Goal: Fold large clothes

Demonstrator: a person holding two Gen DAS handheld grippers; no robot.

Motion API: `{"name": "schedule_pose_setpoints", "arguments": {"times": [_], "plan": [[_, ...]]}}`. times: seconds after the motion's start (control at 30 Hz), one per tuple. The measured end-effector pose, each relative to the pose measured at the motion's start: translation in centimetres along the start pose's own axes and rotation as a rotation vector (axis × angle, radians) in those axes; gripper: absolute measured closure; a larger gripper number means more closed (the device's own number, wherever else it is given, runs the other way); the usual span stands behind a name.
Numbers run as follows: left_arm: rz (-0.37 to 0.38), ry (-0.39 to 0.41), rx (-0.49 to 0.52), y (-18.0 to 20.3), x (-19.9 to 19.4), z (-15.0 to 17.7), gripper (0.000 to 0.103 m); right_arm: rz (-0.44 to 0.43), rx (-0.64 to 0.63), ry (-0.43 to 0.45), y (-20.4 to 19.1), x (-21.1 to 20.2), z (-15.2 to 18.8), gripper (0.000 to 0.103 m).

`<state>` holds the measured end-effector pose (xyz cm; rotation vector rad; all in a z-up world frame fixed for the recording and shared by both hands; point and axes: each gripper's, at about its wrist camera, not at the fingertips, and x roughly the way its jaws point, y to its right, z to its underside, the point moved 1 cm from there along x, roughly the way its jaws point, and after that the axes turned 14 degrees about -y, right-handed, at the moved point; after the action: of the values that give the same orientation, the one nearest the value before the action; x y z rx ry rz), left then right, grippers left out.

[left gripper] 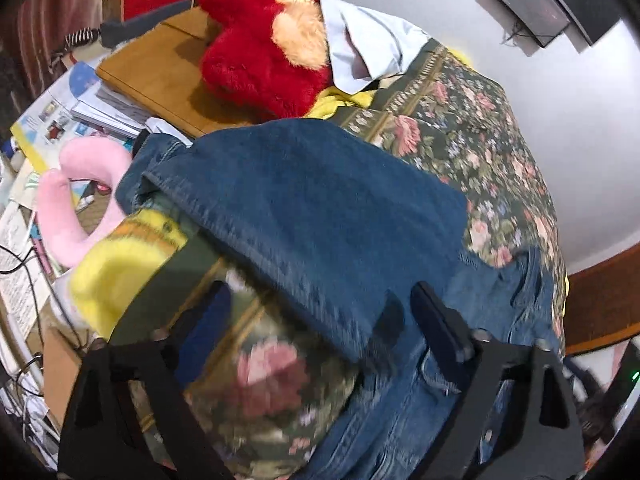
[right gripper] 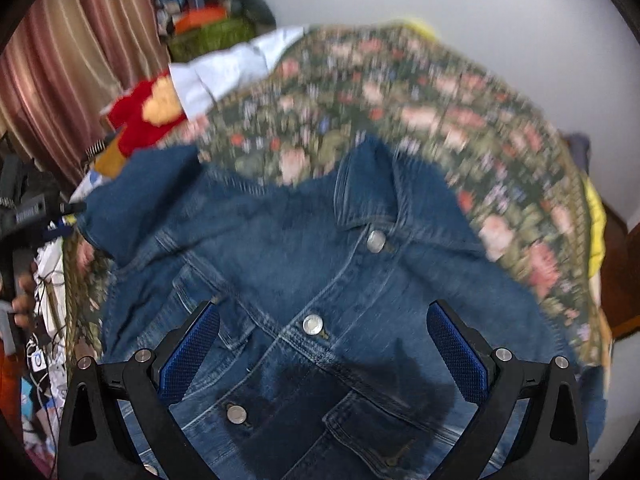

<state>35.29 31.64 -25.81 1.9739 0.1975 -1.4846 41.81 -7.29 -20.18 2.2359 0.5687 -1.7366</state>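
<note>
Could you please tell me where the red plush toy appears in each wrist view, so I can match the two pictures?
Left wrist view: the red plush toy sits large at top centre, beyond the denim jacket.
Right wrist view: the red plush toy is small at the left edge, left of the jacket's collar.
Shared landmark: the pale blue shirt lying against the toy on the floral cover.

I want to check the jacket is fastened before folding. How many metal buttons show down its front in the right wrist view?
3 on the denim jacket: collar button, chest button, lower button. A fourth may peek behind the tool's frame at the bottom.
</note>
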Motion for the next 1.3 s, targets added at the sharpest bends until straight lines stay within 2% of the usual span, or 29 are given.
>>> {"name": "schedule_pose_setpoints", "arguments": {"times": [0.03, 0.1, 0.13, 0.17, 0.2, 0.27, 0.37, 0.5, 0.6, 0.77, 0.87, 0.93, 0.97, 1.03, 1.07, 1.1, 1.17, 1.3], "plan": [[-0.021, 0.005, -0.001, 0.0, 0.3, -0.6, 0.025, -0.013, 0.002, -0.025, 0.1, 0.9, -0.2, 0.000], [-0.115, 0.025, 0.014, 0.3, 0.8, -1.7, 0.052, -0.039, 0.007, -0.074, 0.4, 2.4, -0.4, 0.000], [-0.162, 0.031, 0.018, 0.5, 1.1, -2.2, 0.061, -0.046, 0.009, -0.088, 0.5, 2.8, -0.4, 0.000], [-0.184, 0.039, 0.023, 0.6, 1.1, -2.5, 0.077, -0.049, 0.010, -0.098, 0.6, 3.2, -0.3, 0.000], [-0.210, 0.053, 0.030, 1.0, 1.0, -2.9, 0.081, -0.049, 0.009, -0.105, 0.7, 3.5, -0.2, 0.000], [-0.254, 0.100, 0.051, 1.8, 0.4, -3.2, 0.086, -0.042, 0.004, -0.112, 0.9, 3.8, -0.1, 0.000], [-0.305, 0.170, 0.105, 3.9, -1.2, -3.3, 0.088, -0.027, -0.002, -0.114, 1.3, 3.9, 0.2, 0.000], [-0.293, 0.262, 0.213, 8.3, -4.0, -2.1, 0.090, -0.023, 0.007, -0.110, 2.7, 3.2, 0.6, 0.000], [-0.303, 0.329, 0.332, 12.7, -5.6, 0.0, 0.091, -0.024, 0.026, -0.096, 3.8, 2.1, 1.0, 0.000], [-0.316, 0.398, 0.582, 20.6, -5.4, 5.1, 0.093, -0.039, 0.067, -0.056, 5.9, -0.4, 2.1, 0.000], [-0.310, 0.326, 0.695, 24.0, -2.5, 8.0, 0.093, -0.045, 0.091, -0.037, 6.8, -1.8, 3.0, 0.000], [-0.295, 0.242, 0.721, 25.2, 0.3, 9.3, 0.093, -0.052, 0.112, -0.023, 7.7, -3.0, 3.8, 0.000], [-0.283, 0.176, 0.725, 25.4, 2.2, 9.8, 0.093, -0.052, 0.121, -0.019, 8.1, -3.5, 4.3, 0.000], [-0.254, 0.052, 0.709, 25.6, 5.3, 10.6, 0.092, -0.049, 0.135, -0.012, 8.8, -4.4, 5.2, 0.000], [-0.236, -0.014, 0.692, 25.3, 7.0, 10.9, 0.086, -0.046, 0.139, -0.008, 9.0, -4.7, 5.5, 0.000], [-0.226, -0.066, 0.673, 25.1, 8.4, 11.2, 0.073, -0.043, 0.144, -0.005, 9.4, -5.0, 5.9, 0.000], [-0.204, -0.169, 0.624, 24.0, 10.8, 11.7, 0.058, -0.038, 0.156, -0.001, 10.1, -5.7, 6.8, 0.000], [-0.138, -0.228, 0.549, 21.6, 10.6, 12.1, 0.058, -0.036, 0.172, 0.007, 11.3, -6.6, 8.2, 0.000]]}}
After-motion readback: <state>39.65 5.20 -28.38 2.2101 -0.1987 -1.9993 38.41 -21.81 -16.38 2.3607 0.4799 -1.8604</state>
